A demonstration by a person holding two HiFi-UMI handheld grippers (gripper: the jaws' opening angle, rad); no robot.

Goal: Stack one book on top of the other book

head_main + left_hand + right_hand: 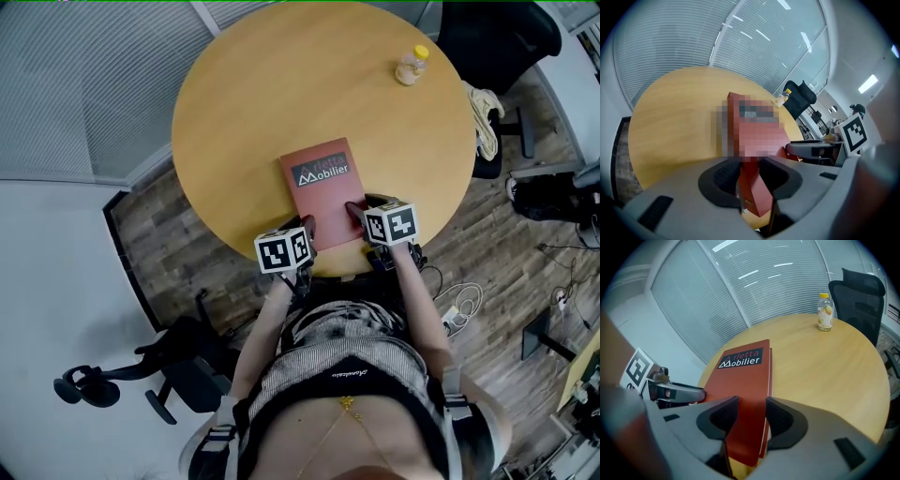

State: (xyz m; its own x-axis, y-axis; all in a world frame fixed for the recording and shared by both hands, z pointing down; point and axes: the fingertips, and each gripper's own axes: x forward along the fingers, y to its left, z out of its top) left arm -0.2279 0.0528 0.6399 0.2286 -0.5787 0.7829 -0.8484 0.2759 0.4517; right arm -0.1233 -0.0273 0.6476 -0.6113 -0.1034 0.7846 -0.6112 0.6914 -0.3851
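So the book (319, 187) was at the near edge of the round table (281, 84), cover up. The left gripper (749, 178) had its jaws closed partway, clamped on the book's near left corner, and the right gripper (746, 418) gripped the near right corner the same way. Couldn't tell if the book was actually resting on the wood. A bottle (412, 66) stood well apart by the far right edge.
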